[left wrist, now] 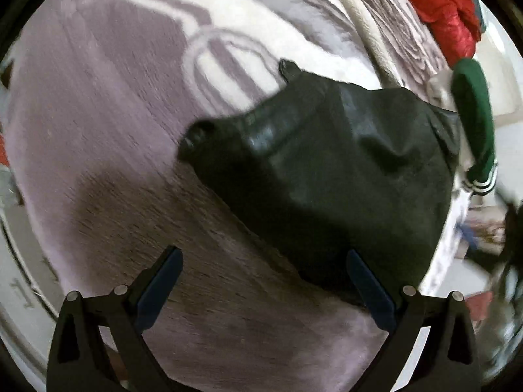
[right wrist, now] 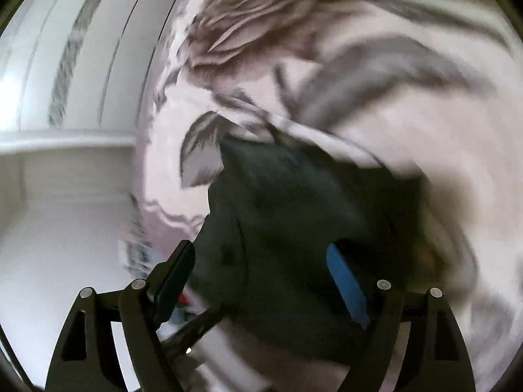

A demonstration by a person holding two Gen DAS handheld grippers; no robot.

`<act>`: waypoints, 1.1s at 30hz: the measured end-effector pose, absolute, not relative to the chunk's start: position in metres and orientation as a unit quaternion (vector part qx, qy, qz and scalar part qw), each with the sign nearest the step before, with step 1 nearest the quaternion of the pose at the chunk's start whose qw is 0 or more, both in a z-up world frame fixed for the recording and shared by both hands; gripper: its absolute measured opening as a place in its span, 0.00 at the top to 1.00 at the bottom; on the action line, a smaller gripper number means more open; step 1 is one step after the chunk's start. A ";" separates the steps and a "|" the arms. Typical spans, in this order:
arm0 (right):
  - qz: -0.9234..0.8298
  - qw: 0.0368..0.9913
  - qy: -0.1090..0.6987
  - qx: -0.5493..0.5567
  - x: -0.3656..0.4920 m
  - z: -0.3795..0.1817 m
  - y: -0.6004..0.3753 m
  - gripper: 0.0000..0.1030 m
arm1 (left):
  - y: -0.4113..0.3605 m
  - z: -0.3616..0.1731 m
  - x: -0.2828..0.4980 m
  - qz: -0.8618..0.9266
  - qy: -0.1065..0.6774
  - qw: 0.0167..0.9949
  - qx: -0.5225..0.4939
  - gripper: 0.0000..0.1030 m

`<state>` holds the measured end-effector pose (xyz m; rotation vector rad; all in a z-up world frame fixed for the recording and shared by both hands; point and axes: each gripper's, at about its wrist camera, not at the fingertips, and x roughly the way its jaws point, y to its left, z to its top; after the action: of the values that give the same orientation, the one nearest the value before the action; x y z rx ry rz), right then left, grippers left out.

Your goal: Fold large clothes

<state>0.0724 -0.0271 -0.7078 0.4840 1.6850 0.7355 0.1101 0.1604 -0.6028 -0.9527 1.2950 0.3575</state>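
Two hand-held grippers hover over a dark garment (left wrist: 343, 176) that lies bunched on a bed covered by a mauve and cream blanket (left wrist: 98, 114) with a leaf or flower pattern.

From the left wrist, the left hand-held gripper (left wrist: 264, 268) has its fingers spread wide apart and holds nothing. Its right finger (left wrist: 369, 290) overlaps the near edge of the garment in the picture; whether they touch cannot be told. Its left finger (left wrist: 160, 290) is over bare blanket. The garment looks smooth and slightly shiny, with a tube-like end (left wrist: 199, 134) toward the left. Beyond it lie a green piece with white stripes (left wrist: 474, 114) and, farther off at the upper right, red cloth (left wrist: 441, 9).

From the right wrist, the right hand-held gripper (right wrist: 261, 268) is also spread apart, with the garment (right wrist: 294, 212) showing between its fingers but not clamped. This view is heavily blurred. The blanket (right wrist: 425, 114) fills the right side, and a white wall or panelling (right wrist: 65, 98) stands to the left of the bed.
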 end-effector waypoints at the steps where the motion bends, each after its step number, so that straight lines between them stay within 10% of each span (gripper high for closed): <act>1: 0.304 0.572 0.729 0.223 0.064 -0.718 -0.045 0.16 | 0.159 -0.607 0.109 0.151 0.573 0.677 -0.436 0.00; 12: 0.347 0.402 0.776 0.340 0.024 -0.869 -0.008 0.03 | 0.164 -0.647 0.114 0.068 0.515 0.666 -0.536 0.00; 22: 0.327 0.347 0.742 0.471 0.023 -0.872 -0.011 0.29 | 0.178 -0.651 0.090 0.063 0.437 0.633 -0.636 0.00; 28: 0.330 0.358 0.763 0.426 0.039 -0.896 0.008 0.10 | 0.191 -0.656 0.109 0.082 0.356 0.645 -0.672 0.01; 29: 0.326 0.359 0.766 0.423 0.042 -0.897 0.014 0.09 | 0.192 -0.653 0.113 0.082 0.344 0.654 -0.669 0.07; 30: 0.324 0.368 0.766 0.416 0.044 -0.895 0.018 0.08 | 0.193 -0.648 0.119 0.079 0.336 0.668 -0.660 0.33; 33: 0.330 0.407 0.751 0.402 0.046 -0.880 0.023 0.20 | 0.193 -0.634 0.142 0.080 0.347 0.697 -0.622 0.55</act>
<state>0.0462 0.0231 -0.8801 1.0148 1.8932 0.8333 0.1421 0.1929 -0.6341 -1.3871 0.7742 0.1777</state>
